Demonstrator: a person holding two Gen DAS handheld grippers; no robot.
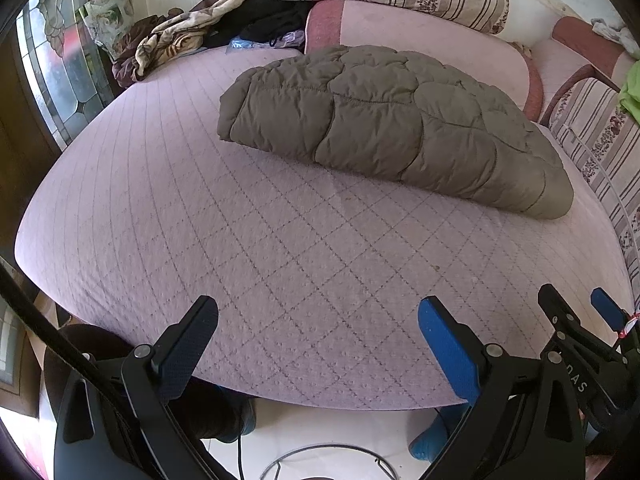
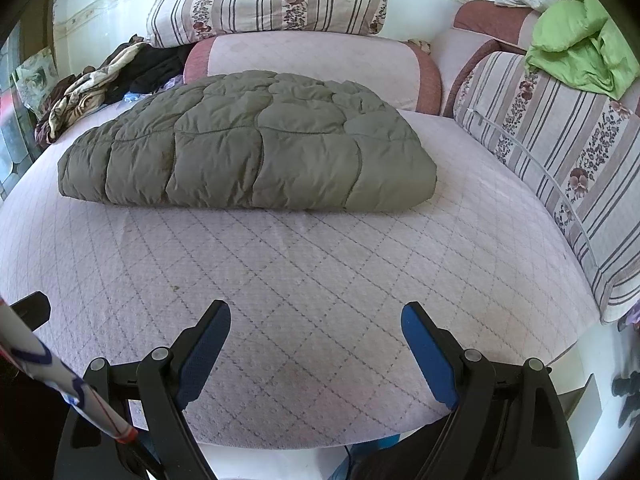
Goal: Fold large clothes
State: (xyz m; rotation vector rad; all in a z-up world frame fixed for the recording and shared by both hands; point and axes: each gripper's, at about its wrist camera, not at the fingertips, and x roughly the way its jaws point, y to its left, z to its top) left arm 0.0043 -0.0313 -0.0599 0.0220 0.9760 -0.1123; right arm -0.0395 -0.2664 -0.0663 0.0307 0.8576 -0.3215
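An olive-brown quilted puffer coat (image 1: 384, 124) lies folded into a thick bundle on the pink quilted mattress (image 1: 240, 248). It also shows in the right wrist view (image 2: 248, 148), at the middle of the bed (image 2: 320, 272). My left gripper (image 1: 318, 320) is open and empty above the bed's near edge, well short of the coat. My right gripper (image 2: 316, 324) is open and empty too, also near the front edge. The right gripper's fingers (image 1: 560, 312) show at the lower right of the left wrist view.
Striped floral pillows (image 2: 264, 0) and a pink bolster (image 2: 312, 64) stand behind the coat. A striped cushion (image 2: 568, 160) with a green cloth (image 2: 576, 52) lines the right side. Crumpled clothes (image 1: 192, 36) lie at the back left. A window (image 1: 56, 64) is left.
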